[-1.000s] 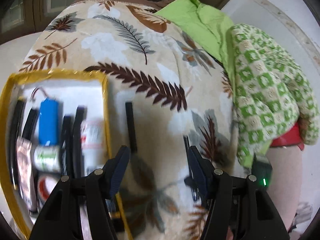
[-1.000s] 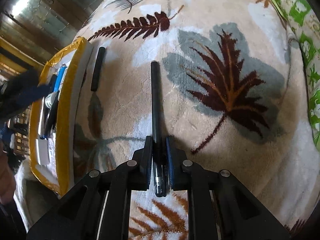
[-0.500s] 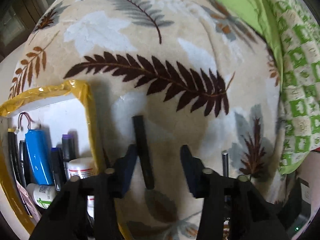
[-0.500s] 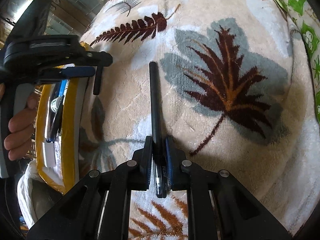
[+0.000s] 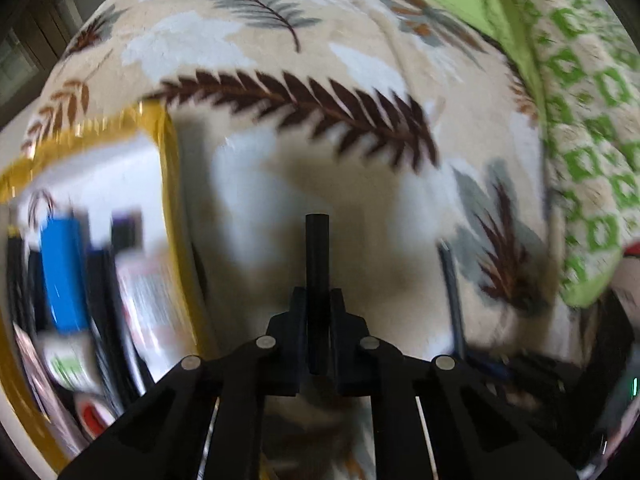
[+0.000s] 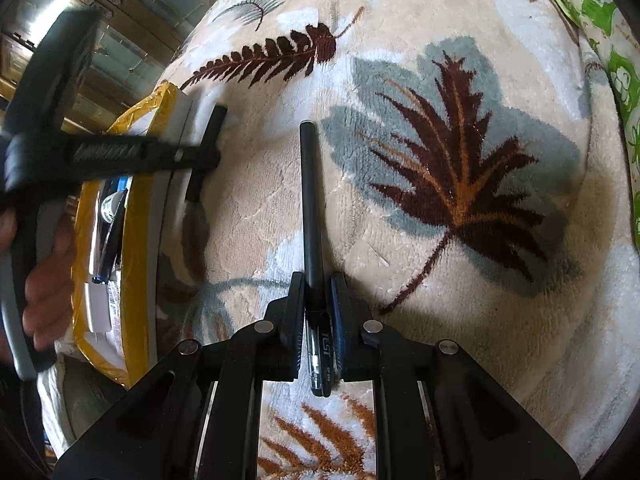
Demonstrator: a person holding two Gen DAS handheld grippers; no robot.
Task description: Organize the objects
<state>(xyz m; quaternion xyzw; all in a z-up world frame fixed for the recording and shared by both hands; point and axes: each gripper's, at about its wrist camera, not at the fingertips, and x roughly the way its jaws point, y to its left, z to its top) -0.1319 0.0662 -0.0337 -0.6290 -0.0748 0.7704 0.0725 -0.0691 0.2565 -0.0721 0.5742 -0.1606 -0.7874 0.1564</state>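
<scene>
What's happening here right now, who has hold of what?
A person is tidying pens off a leaf-patterned blanket into a yellow-rimmed tray. The left gripper has just been closing and its fingers now pinch a short black pen lying beside the tray. The right gripper is shut on a long black pen. The tray holds markers and a blue cylinder.
</scene>
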